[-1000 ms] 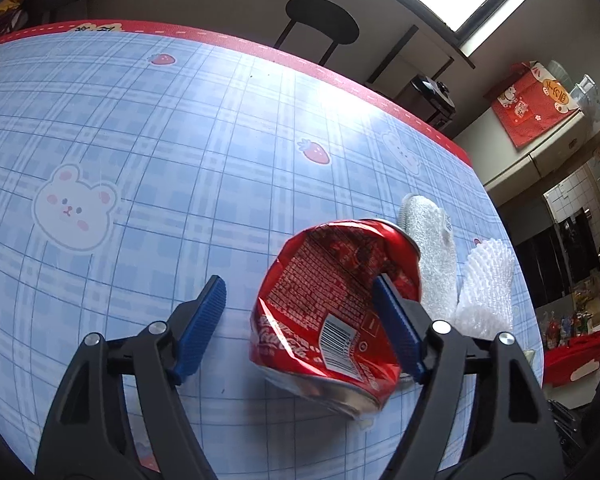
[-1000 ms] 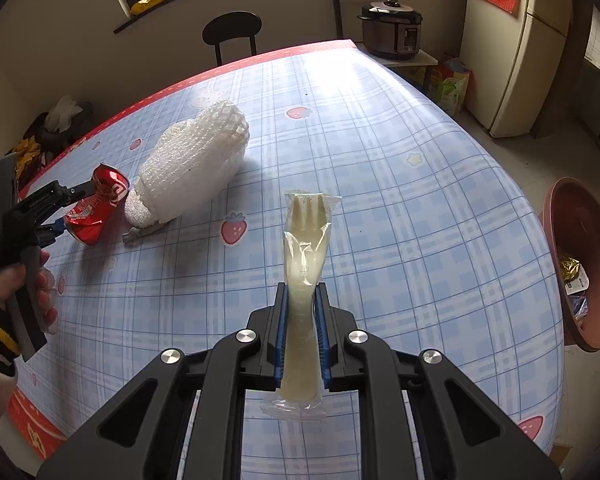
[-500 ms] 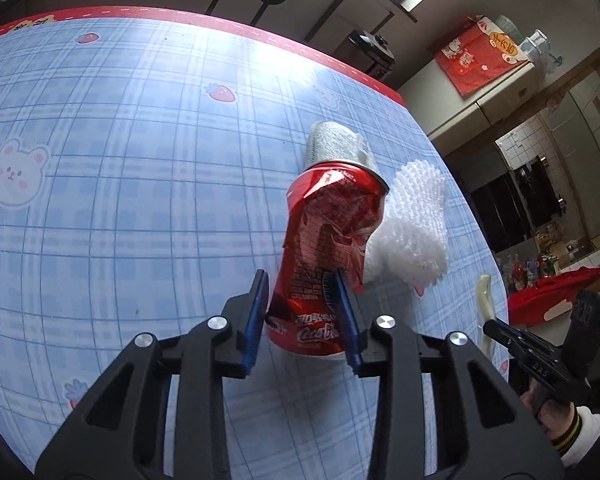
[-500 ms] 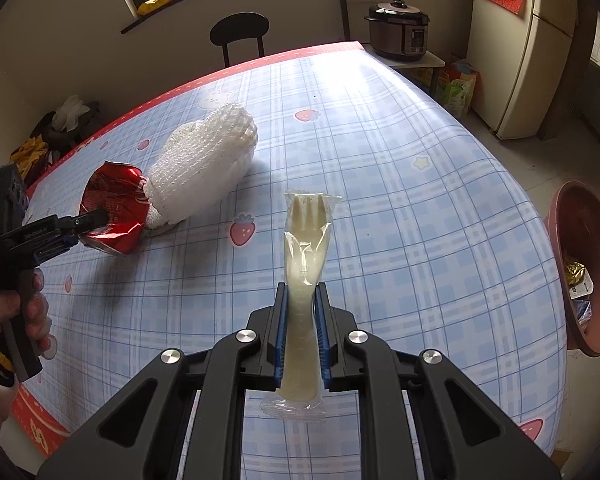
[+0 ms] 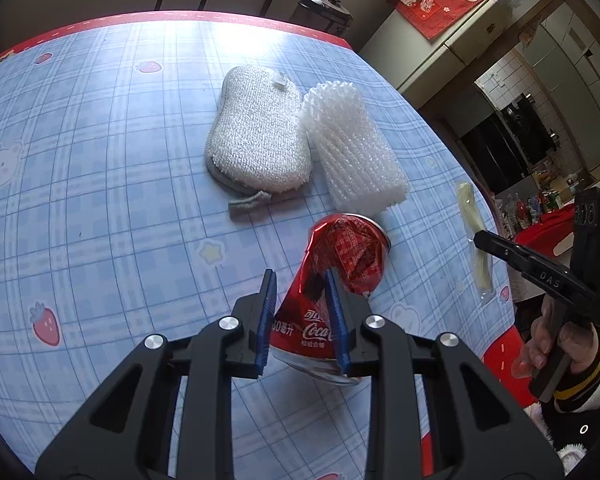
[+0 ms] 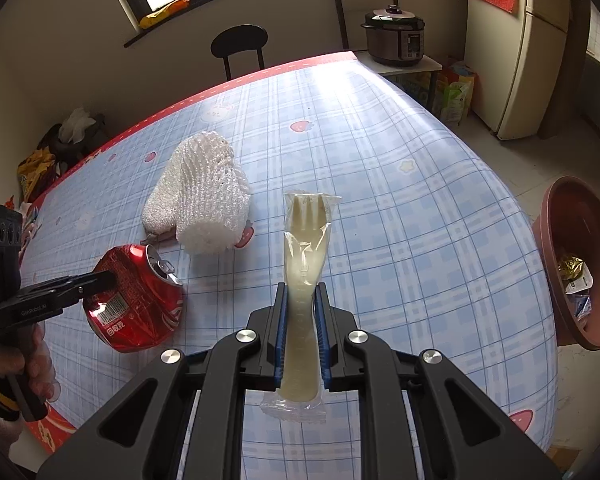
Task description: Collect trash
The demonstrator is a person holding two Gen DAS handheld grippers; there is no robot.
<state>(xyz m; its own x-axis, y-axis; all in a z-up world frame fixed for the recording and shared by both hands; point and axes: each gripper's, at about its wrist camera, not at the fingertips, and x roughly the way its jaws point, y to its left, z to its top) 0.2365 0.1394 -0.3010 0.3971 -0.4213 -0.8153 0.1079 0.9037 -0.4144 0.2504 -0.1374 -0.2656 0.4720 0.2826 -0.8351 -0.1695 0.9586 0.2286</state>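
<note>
A crushed red cola can (image 5: 348, 248) sits between the blue pads of my left gripper (image 5: 300, 280), whose jaws are closing and pressing into its dented side. From the right wrist view the can (image 6: 136, 300) hangs just above the tablecloth at the left, in that left gripper (image 6: 100, 280). My right gripper (image 6: 301, 296) is shut on the handle of a plastic-wrapped fork (image 6: 306, 224), which points away from me over the table. The left wrist view shows the fork (image 5: 474, 220) and the right gripper (image 5: 480, 238) at the right edge.
A white foam net sleeve (image 5: 352, 144) and a grey-white scrub pad (image 5: 256, 140) lie side by side on the blue plaid tablecloth (image 6: 420, 200). A brown bin (image 6: 572, 260) holding wrappers stands beyond the table's right edge. A black chair (image 6: 240, 46) stands behind.
The left jaws have drawn in from wide apart onto the can. That gripper has carried the can toward the right gripper, past the pad and foam net. The right gripper has stayed put.
</note>
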